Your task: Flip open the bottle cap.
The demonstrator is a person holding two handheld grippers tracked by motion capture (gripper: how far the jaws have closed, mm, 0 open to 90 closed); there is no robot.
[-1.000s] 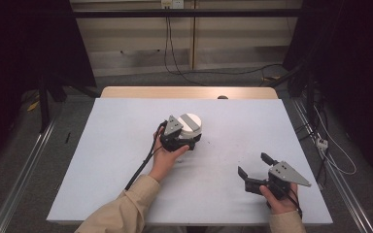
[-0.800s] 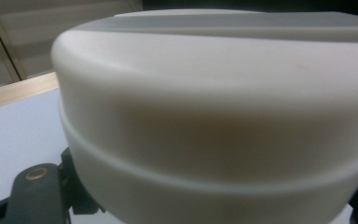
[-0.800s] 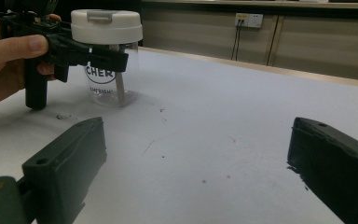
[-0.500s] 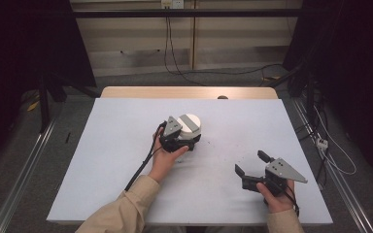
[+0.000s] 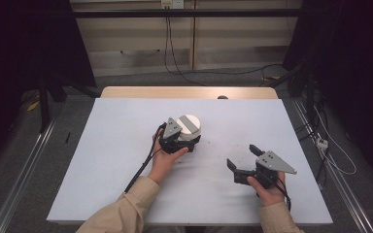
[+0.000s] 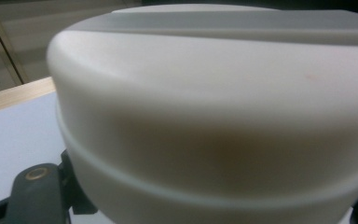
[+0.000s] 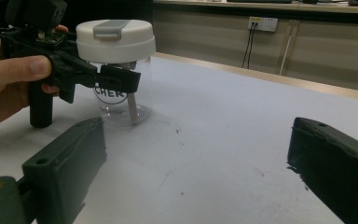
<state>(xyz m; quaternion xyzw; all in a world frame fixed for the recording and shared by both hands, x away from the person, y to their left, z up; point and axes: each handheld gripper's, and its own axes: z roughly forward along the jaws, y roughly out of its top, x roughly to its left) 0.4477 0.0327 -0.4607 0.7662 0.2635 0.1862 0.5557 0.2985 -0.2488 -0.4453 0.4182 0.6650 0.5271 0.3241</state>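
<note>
A pale table [image 5: 126, 145] with a light wooden strip along its far edge spreads under the high view, and on it, a little left of the middle, stands a clear jar [image 5: 189, 130] with a white lid [image 7: 115, 37] that carries a grey tab on top. In the right gripper view the jar [image 7: 121, 100] stands upright on the tabletop, dark lettering shows on its see-through wall, and a pale stick leans inside it. The person's left hand [image 5: 164, 162] comes in from the bottom, its forearm in a tan sleeve [image 5: 121, 213], and holds the left gripper [image 5: 178, 141] against the jar; its 2 black jaws are closed on the jar just below the lid, one jaw crossing the front of the glass in the right gripper view. From the left gripper view the white lid [image 6: 214, 107] looms very close, with a band of the grey tab along its top. The right hand [image 5: 268, 191] holds the right gripper [image 5: 243, 160] well apart from the jar, low over the right part of the table, and its 2 jaws stand wide open with nothing but bare tabletop between them. A black cable [image 5: 141, 167] trails from the left gripper back along the left forearm.
</note>
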